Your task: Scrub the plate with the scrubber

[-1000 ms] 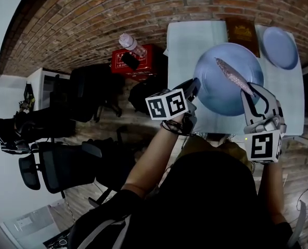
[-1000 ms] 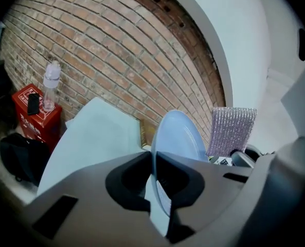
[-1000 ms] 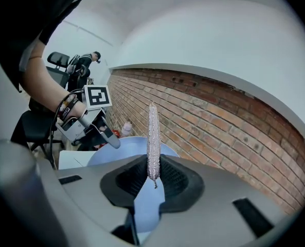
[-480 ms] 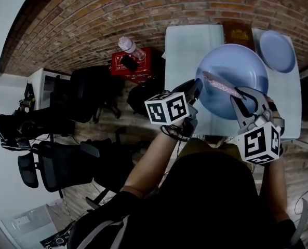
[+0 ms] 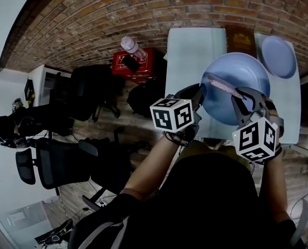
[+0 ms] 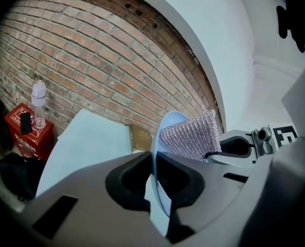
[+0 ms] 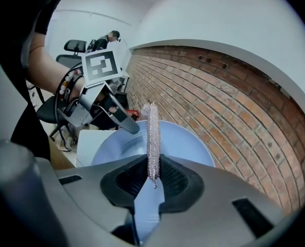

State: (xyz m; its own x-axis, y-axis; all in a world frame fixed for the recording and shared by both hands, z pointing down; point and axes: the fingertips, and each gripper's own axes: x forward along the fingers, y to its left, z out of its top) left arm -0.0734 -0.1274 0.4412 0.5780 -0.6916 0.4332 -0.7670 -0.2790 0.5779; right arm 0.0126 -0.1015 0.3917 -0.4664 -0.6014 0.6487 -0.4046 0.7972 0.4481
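A large blue plate [image 5: 239, 79] hangs tilted over the near edge of the table [image 5: 187, 48]. My left gripper [image 5: 201, 94] is shut on its left rim. In the left gripper view the plate [image 6: 161, 138] runs edge-on between the pads of my left gripper [image 6: 157, 178]. My right gripper [image 5: 241, 99] is shut on a flat, pinkish metallic scrubber [image 5: 222, 87], which lies across the plate's face. In the right gripper view the scrubber [image 7: 153, 133] stands edge-on between the pads of my right gripper [image 7: 153, 178], over the plate [image 7: 178, 145]. The left gripper [image 7: 122, 121] holds the rim there.
A smaller blue plate [image 5: 278, 56] and a brown book [image 5: 240, 35] lie at the far end of the table. A red box [image 5: 138, 64] with a bottle [image 5: 132, 46] on it stands left of the table. Office chairs [image 5: 55, 165] stand on the floor at the left.
The large plate has risen and tipped up in the left gripper. The right gripper has swung the scrubber leftwards across the plate's face, and it now lies flatter in the head view.
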